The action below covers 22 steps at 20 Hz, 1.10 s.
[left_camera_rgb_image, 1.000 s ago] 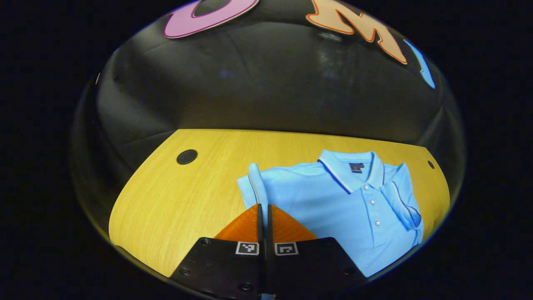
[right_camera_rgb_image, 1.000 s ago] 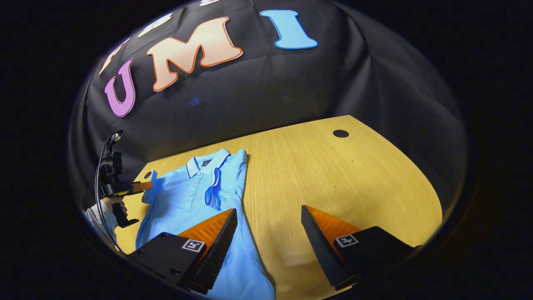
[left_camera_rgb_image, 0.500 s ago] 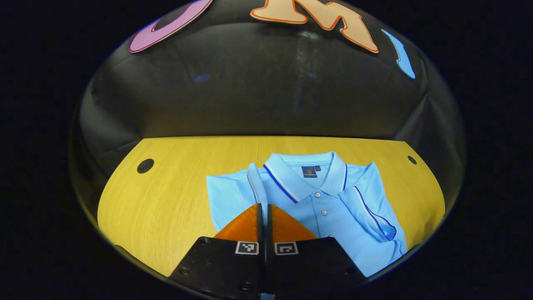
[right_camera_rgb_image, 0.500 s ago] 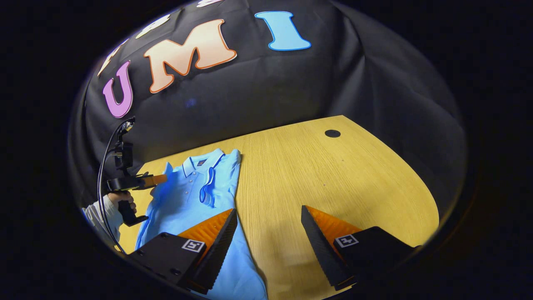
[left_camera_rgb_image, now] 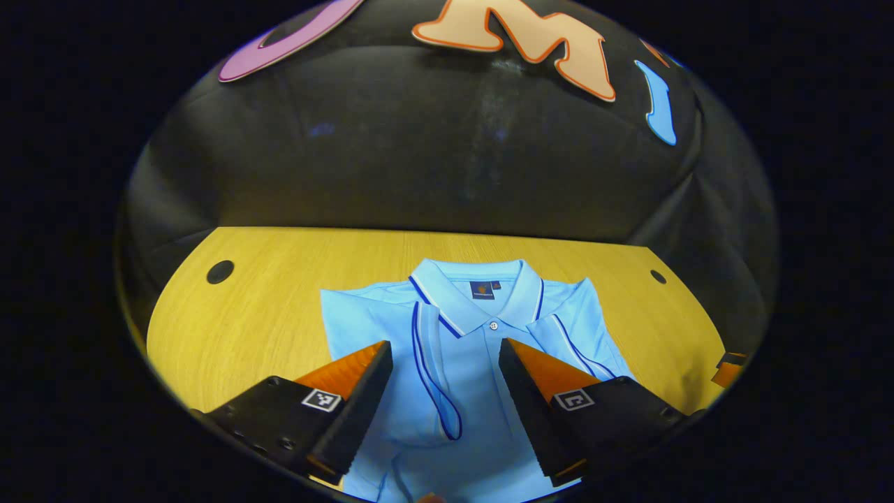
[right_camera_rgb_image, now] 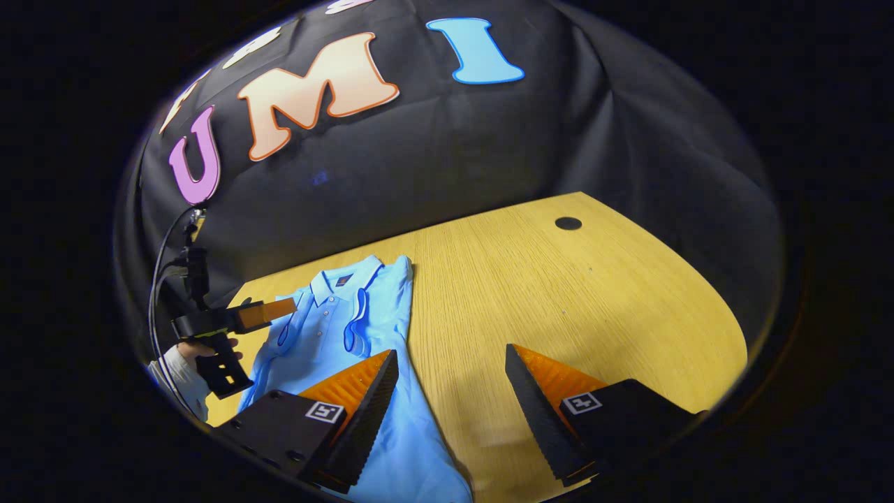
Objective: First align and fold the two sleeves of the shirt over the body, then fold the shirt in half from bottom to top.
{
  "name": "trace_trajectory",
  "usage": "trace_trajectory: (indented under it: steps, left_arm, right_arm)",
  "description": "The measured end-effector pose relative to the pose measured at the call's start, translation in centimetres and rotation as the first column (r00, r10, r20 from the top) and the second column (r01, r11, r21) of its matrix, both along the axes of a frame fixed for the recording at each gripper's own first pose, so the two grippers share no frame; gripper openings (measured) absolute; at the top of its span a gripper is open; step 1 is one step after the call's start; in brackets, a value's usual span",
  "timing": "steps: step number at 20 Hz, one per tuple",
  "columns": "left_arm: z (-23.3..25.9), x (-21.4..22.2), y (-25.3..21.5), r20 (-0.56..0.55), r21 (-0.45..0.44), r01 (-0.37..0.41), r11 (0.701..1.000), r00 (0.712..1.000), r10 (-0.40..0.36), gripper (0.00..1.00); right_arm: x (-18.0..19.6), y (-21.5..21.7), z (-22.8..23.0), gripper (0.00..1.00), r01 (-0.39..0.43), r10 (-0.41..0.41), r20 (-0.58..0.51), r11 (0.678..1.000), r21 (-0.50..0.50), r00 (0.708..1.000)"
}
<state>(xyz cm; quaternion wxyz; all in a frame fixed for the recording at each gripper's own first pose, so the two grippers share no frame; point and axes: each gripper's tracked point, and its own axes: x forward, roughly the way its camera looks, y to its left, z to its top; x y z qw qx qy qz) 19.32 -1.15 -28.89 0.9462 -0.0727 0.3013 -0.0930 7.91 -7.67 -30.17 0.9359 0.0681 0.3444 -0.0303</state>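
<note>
Since half a second ago your left gripper (left_camera_rgb_image: 445, 356) has opened: its fingers were pressed together on the left sleeve (left_camera_rgb_image: 431, 363), and now they stand wide apart with nothing between them. That sleeve now lies flat on the body of the shirt (left_camera_rgb_image: 489, 419), its dark-trimmed edge running down between your two fingers. The other sleeve (left_camera_rgb_image: 576, 346) is folded over the body too, on the opposite side of the button placket.

You hold the left gripper above the chest of the shirt, looking toward the collar (left_camera_rgb_image: 482, 297). The shirt lies on the wooden table (left_camera_rgb_image: 265, 307), collar toward the booth wall.

Your right gripper (right_camera_rgb_image: 452, 391) is also wide open and holds nothing. It hovers at the lower part of the shirt (right_camera_rgb_image: 335, 335), one finger over the cloth and the other over bare table (right_camera_rgb_image: 573, 293). In the right gripper view your hand (right_camera_rgb_image: 202, 347) holds the left gripper (right_camera_rgb_image: 279, 309) above the shirt.
</note>
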Motion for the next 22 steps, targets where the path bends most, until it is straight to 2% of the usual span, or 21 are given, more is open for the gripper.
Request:
trace_trajectory:
  steps: [1, 2, 5, 12, 22]
  left_arm:
    - [1.0, -0.9, 0.5, 0.018, -0.006, -0.013, 1.000, 1.000, 0.013, 0.97]
    - [2.0, -2.2, 1.2, 0.033, -0.005, -0.027, 1.000, 0.999, 0.027, 0.96]
    - [4.8, -6.0, 3.3, 0.060, 0.010, -0.070, 0.998, 0.996, 0.069, 0.96]
    - [9.0, -14.6, 4.3, 0.123, 0.044, -0.049, 0.998, 0.991, 0.043, 0.96]
    - [6.1, -27.3, 6.3, 0.048, 0.123, 0.015, 0.992, 0.999, -0.021, 0.96]
  right_arm:
    - [0.0, -0.3, 0.5, 0.91, 0.004, -0.004, 0.016, 1.000, -0.010, 1.000]
    - [-0.1, 0.1, 1.2, 0.97, -0.004, 0.004, 0.031, 1.000, 0.001, 1.000]
    - [-1.3, -0.1, 2.7, 0.97, -0.032, 0.032, 0.057, 0.999, -0.016, 0.998]
    - [-7.0, 1.1, 6.5, 0.97, -0.112, 0.122, 0.119, 0.990, -0.089, 0.985]
    - [-16.3, 2.8, 6.0, 0.97, -0.162, 0.174, 0.099, 0.980, -0.112, 0.980]
